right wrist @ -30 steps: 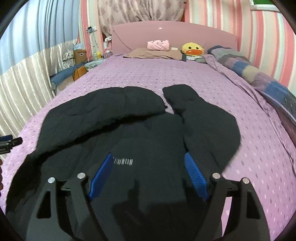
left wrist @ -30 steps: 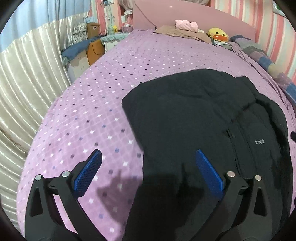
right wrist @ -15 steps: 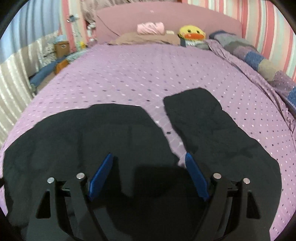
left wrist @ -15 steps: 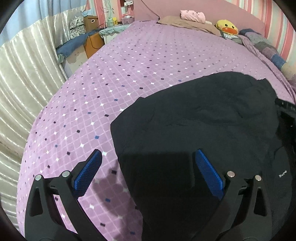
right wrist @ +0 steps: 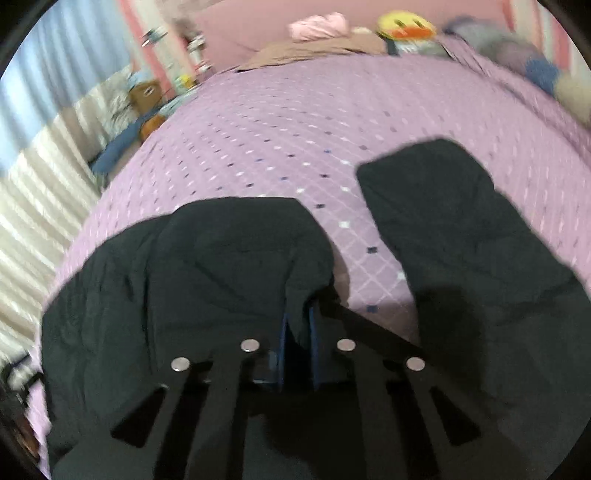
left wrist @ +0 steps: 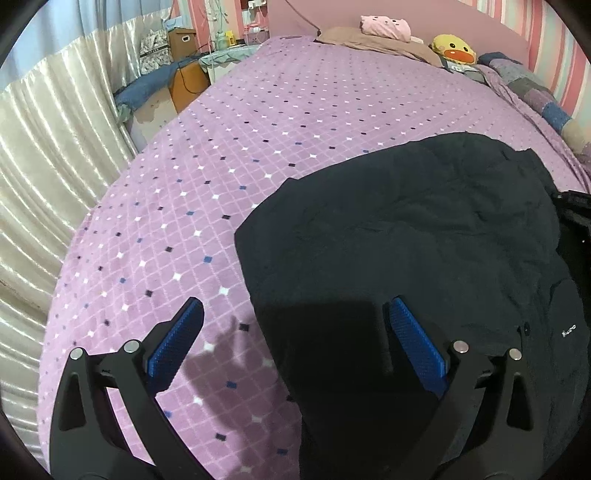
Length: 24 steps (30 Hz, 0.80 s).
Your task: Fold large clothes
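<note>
Two claws work over one black garment [left wrist: 406, 236] spread on a bed with a purple diamond-patterned cover [left wrist: 229, 155]. The right claw [right wrist: 297, 328] has its blue pads pressed together on a pinch of the dark cloth, at the inner edge of the left-hand lobe in its view. The left claw [left wrist: 291, 336] stands wide apart with nothing between its pads; it hangs over the garment's left edge, one pad above the bare cover, the other above the cloth.

In the right wrist view the garment ends in two dark lobes that point up the bed toward the headboard, a strip of purple cover showing between them. Its long axis appears to run along the bed, though the near end is hidden under the claws. A small pale mark [left wrist: 569, 331] shows on the cloth. At the head of the bed lie a pink pillow [left wrist: 386, 26] and a yellow duck toy [left wrist: 454, 50].
</note>
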Each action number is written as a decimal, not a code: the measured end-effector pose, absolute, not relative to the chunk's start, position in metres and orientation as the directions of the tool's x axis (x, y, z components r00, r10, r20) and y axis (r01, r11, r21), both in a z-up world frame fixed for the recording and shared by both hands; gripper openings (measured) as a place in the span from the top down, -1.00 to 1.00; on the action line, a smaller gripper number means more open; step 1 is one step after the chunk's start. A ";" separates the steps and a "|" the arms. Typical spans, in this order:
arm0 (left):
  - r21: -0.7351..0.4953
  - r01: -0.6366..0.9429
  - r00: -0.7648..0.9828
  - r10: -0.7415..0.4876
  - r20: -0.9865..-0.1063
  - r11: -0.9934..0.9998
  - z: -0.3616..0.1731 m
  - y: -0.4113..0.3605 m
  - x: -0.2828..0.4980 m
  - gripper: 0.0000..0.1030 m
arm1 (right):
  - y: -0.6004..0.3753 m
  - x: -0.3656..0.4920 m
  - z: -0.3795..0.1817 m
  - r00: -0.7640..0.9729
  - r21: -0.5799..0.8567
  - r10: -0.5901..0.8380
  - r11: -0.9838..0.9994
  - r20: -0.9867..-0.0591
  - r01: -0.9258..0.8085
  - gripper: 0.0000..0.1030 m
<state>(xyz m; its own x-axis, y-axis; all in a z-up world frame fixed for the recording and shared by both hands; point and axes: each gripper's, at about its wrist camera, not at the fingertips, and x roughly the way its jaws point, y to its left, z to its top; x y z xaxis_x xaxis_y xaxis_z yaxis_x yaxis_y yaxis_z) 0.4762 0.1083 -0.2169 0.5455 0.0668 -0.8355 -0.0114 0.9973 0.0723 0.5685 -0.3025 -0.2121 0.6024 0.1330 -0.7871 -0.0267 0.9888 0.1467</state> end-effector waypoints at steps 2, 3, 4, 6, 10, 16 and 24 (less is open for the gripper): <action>0.073 0.000 0.557 0.060 -0.828 0.997 -0.210 0.110 0.467 -0.93 | -0.298 0.547 -0.194 0.637 0.134 0.127 0.990 -0.760 -0.037 0.82; 0.072 0.005 0.563 0.057 -0.825 0.997 -0.206 0.112 0.463 -0.93 | -0.296 0.533 -0.184 0.650 0.119 0.118 0.992 -0.751 -0.042 0.82; 0.076 0.008 0.568 0.058 -0.821 0.997 -0.202 0.114 0.458 -0.93 | -0.290 0.511 -0.173 0.665 0.075 0.089 0.996 -0.741 -0.049 0.82; 0.079 0.017 0.570 0.055 -0.820 0.997 -0.195 0.117 0.450 -0.93 | -0.285 0.481 -0.162 0.678 0.029 0.060 0.998 -0.732 -0.057 0.82; 0.071 0.037 0.576 0.037 -0.816 0.997 -0.183 0.118 0.435 -0.93 | -0.287 0.422 -0.158 0.684 -0.070 -0.005 0.995 -0.730 -0.067 0.82; 0.086 0.085 0.580 0.021 -0.814 0.993 -0.176 0.097 0.423 -0.93 | -0.340 0.388 -0.183 0.606 -0.052 -0.041 0.999 -0.794 -0.001 0.82; 0.087 0.122 0.577 0.000 -0.817 0.989 -0.177 0.070 0.421 -0.93 | -0.342 0.376 -0.158 0.671 -0.029 -0.040 0.999 -0.741 0.027 0.08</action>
<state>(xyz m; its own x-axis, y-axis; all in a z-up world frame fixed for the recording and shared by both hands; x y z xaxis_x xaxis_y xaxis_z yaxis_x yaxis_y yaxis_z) 0.4214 0.0699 -0.1766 0.5772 0.0005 -0.8166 0.1218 0.9888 0.0867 0.3756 -0.3425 -0.1583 0.6706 -0.0395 -0.7407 0.0267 0.9992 -0.0291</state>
